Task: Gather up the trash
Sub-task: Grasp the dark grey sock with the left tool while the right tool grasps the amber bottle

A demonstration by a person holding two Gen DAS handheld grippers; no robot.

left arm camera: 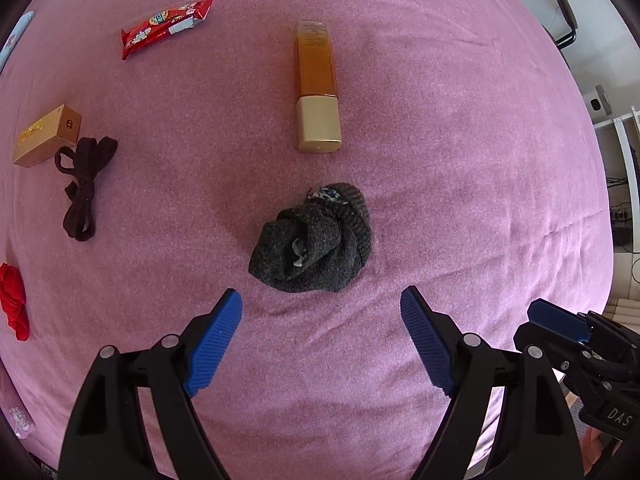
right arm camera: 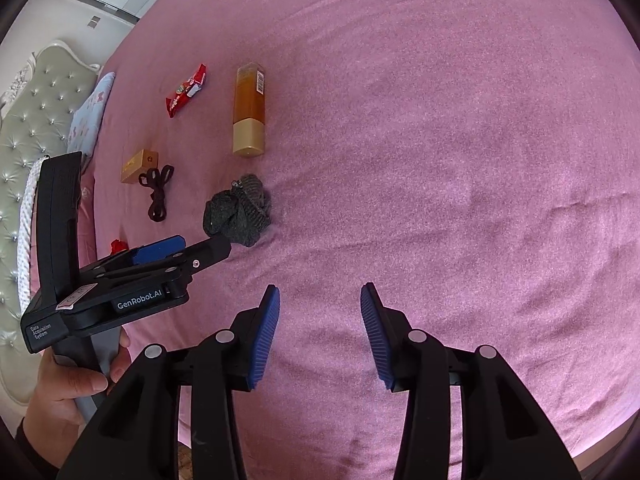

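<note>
On the pink bed cover [left arm camera: 460, 160] lie a red snack wrapper [left arm camera: 168, 26], an amber bottle with a gold cap [left arm camera: 316, 88], a small gold box [left arm camera: 46, 136], a dark lace [left arm camera: 82, 188] and a balled dark grey sock [left arm camera: 316, 240]. My left gripper [left arm camera: 322, 296] points down with its jaws wide open, the sock just beyond its fingertips, nothing between them. My right gripper [right arm camera: 320, 291] is open over bare cover, to the right of the sock [right arm camera: 240, 210]. The right wrist view also shows the wrapper [right arm camera: 186, 90], the bottle [right arm camera: 250, 112] and the left gripper [right arm camera: 192, 248].
A red crumpled thing [left arm camera: 14, 300] lies at the cover's left edge. In the right wrist view a padded grey headboard [right arm camera: 40, 120] and a light blue pillow [right arm camera: 90, 112] stand at the left. A hand [right arm camera: 68, 384] holds the left gripper's handle. Floor and furniture show beyond the bed's right edge [left arm camera: 616, 140].
</note>
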